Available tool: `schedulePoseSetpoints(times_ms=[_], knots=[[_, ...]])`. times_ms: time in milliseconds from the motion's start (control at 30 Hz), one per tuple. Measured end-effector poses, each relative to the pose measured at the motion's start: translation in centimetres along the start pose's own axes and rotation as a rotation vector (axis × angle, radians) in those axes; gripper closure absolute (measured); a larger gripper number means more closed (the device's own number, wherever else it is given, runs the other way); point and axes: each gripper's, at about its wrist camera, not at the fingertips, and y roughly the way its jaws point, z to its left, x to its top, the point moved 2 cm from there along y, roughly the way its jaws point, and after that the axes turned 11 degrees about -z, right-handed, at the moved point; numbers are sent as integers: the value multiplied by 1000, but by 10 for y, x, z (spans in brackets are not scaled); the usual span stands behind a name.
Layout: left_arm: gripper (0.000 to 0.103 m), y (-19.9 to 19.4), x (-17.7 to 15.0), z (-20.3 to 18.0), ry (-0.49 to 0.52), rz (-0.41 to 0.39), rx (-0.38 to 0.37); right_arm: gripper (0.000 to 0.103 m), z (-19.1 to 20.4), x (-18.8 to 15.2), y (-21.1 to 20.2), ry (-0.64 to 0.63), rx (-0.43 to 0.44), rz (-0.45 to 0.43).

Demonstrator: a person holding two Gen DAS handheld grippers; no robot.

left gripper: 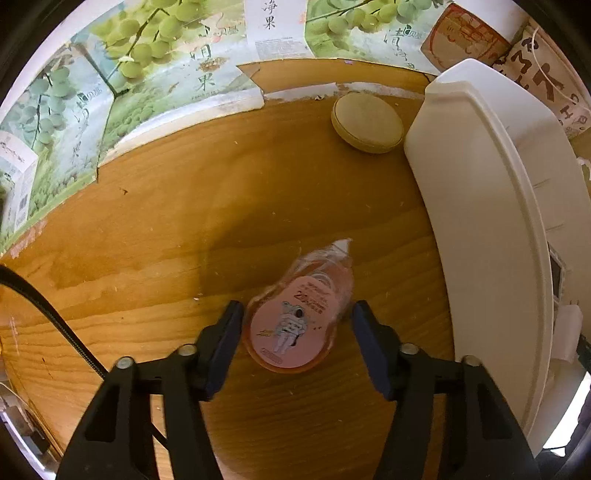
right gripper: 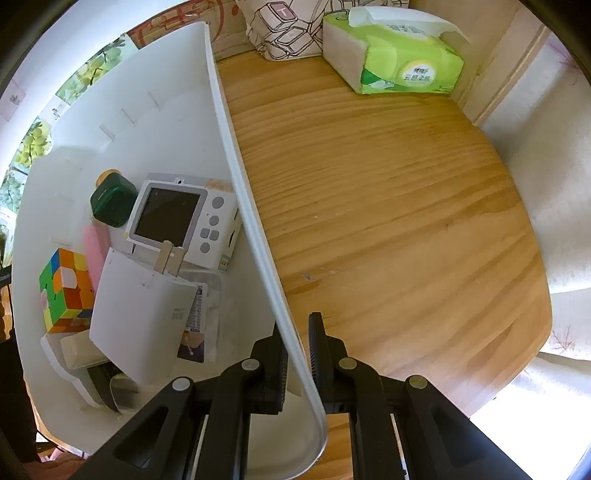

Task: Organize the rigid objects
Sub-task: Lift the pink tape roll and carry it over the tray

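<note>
A pink oval case with an astronaut picture (left gripper: 291, 326), wrapped in clear plastic, lies on the wooden table (left gripper: 184, 221). My left gripper (left gripper: 298, 308) points down over it, one finger on each side, close to the wrapper but not clearly pressing. A round beige tin (left gripper: 367, 122) sits farther back by the white bin (left gripper: 480, 221). In the right wrist view my right gripper (right gripper: 298, 328) is shut on the white bin's rim (right gripper: 236, 177), one finger inside and one outside. The bin holds a colour cube (right gripper: 66, 291), a white box (right gripper: 144, 317), a white toy camera (right gripper: 181, 221) and a dark green case (right gripper: 112, 203).
Fruit boxes printed with green grapes (left gripper: 147, 74) line the back of the table. A green tissue pack (right gripper: 399, 55) and a patterned cushion (right gripper: 284, 33) stand behind the bin. A black cable (left gripper: 48, 306) crosses the left side. Bare wood (right gripper: 388, 221) lies right of the bin.
</note>
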Motion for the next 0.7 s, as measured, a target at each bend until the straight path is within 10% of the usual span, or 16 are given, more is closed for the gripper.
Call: schedulePoseSetpoints(times_ms=[700], knots=[[47, -51, -11, 13, -191, -130, -44, 92, 34, 20, 24, -141, 35, 59]])
